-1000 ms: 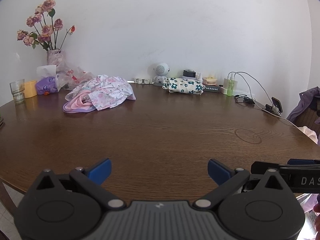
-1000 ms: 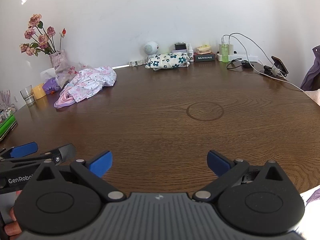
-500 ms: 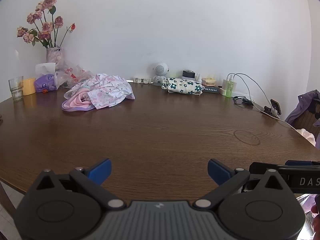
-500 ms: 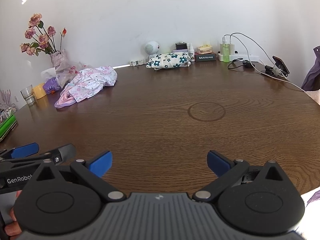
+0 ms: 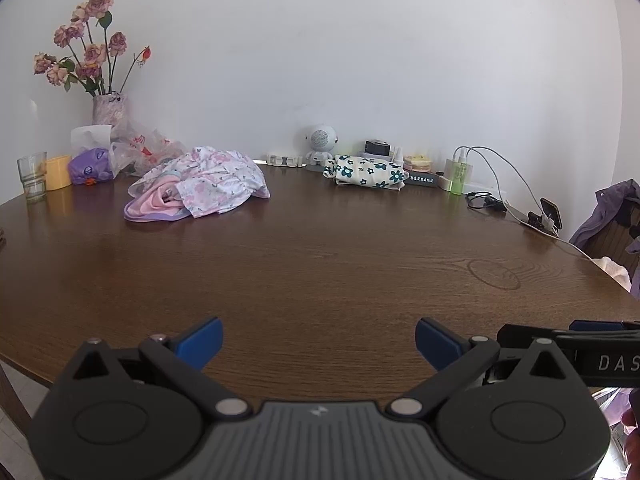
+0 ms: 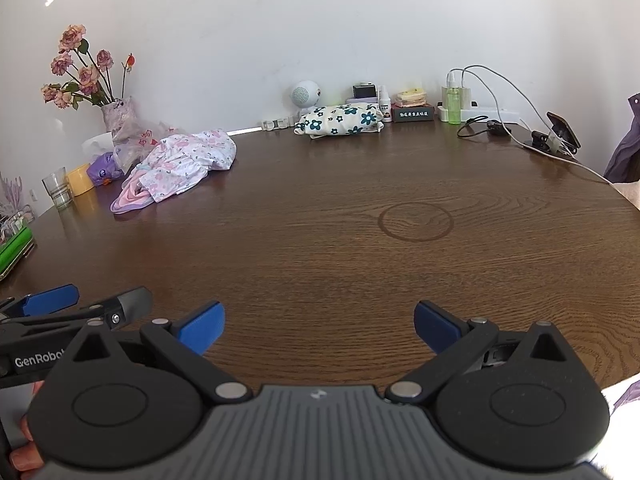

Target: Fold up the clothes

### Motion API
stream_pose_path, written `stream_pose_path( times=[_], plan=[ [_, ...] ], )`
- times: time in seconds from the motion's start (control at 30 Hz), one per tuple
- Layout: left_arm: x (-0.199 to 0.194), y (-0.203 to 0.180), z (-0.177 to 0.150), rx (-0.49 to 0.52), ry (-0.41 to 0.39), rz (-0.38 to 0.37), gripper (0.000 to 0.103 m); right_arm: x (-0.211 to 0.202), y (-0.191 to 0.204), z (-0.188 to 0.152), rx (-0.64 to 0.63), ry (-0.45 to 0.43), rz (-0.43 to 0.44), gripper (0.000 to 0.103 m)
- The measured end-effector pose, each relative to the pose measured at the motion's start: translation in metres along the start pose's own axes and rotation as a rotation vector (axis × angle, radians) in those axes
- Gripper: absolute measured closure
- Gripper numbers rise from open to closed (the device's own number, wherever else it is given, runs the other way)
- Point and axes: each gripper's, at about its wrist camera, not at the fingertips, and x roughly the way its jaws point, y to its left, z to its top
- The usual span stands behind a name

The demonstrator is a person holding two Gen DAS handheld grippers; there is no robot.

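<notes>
A crumpled pile of pink and white floral clothes (image 5: 200, 182) (image 6: 178, 166) lies at the far left of the round wooden table (image 5: 320, 264) (image 6: 320, 248). A folded white cloth with dark teal flowers (image 5: 366, 172) (image 6: 340, 119) rests by the back wall. My left gripper (image 5: 318, 340) hovers over the table's near edge, open, nothing between its blue fingertips. My right gripper (image 6: 318, 326) is open and empty too, beside the left one. Both stay far from the clothes.
A vase of pink roses (image 5: 108, 110), a tissue box (image 5: 90, 136), a glass (image 5: 32, 178) and a yellow cup (image 5: 58, 172) stand at the back left. A round white speaker (image 5: 320, 140), small boxes, a green bottle (image 6: 454, 106), cables and a phone on a stand (image 6: 562, 132) line the back right.
The left wrist view has tilted slightly downward, so the table's things sit a little higher in frame. Both grippers stay open and nothing on the table has moved.
</notes>
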Motion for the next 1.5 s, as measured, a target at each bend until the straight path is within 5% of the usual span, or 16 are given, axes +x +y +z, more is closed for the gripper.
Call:
stream_pose_path(
  times=[1.5],
  plan=[
    [0.0007, 0.0079, 0.0007, -0.011, 0.001, 0.011, 0.000, 0.0043, 0.0053, 0.0045, -0.007, 0.004, 0.011, 0.000]
  ],
)
